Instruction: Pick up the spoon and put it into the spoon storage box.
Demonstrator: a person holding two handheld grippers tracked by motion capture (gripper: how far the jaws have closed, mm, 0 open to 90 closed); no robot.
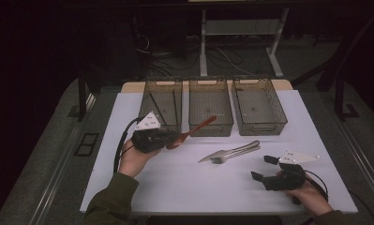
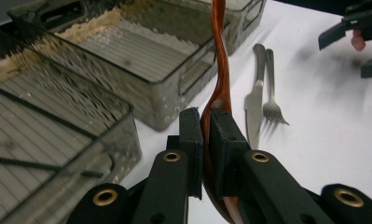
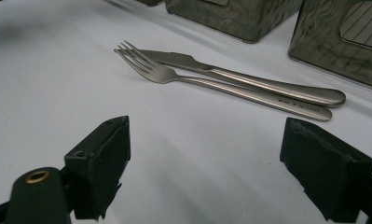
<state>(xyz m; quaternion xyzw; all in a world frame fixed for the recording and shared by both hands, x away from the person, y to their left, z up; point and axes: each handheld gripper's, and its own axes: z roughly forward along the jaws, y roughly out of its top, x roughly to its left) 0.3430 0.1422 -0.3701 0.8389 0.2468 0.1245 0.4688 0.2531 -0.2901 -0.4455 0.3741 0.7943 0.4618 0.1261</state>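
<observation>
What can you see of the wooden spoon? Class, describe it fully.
The wooden spoon is reddish-brown and glossy, apparently lacquered wood, with a slim curved handle and an oval bowl. The left gripper is shut on it at the bowl end, pads pressing both sides. In the high view its handle points toward the middle bin, lifted off the white table.
</observation>
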